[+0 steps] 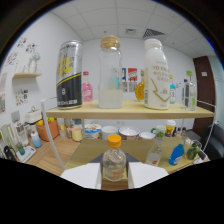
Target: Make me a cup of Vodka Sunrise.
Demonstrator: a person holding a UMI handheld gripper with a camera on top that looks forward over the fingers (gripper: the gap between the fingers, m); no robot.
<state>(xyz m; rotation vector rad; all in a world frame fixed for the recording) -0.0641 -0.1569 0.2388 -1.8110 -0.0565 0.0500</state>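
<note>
Wooden shelf (pixel 130 111) — one can (pixel 69 75), two bottles — gripper (pixel 114 176) clamps another.

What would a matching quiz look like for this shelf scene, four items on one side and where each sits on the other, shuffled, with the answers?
Things:
1. black and yellow can
2. clear jar with a wooden lid
3. white bottle
4. small bottle with an orange cap

Places:
A. middle of the top shelf, between the two others
B. low down, between the fingers of the claw
C. top shelf, on the side near the blue bottle
D. top shelf, on the side toward the wall with pinned pictures

Pairs: 1-D, 2-A, 3-C, 4-B
</note>
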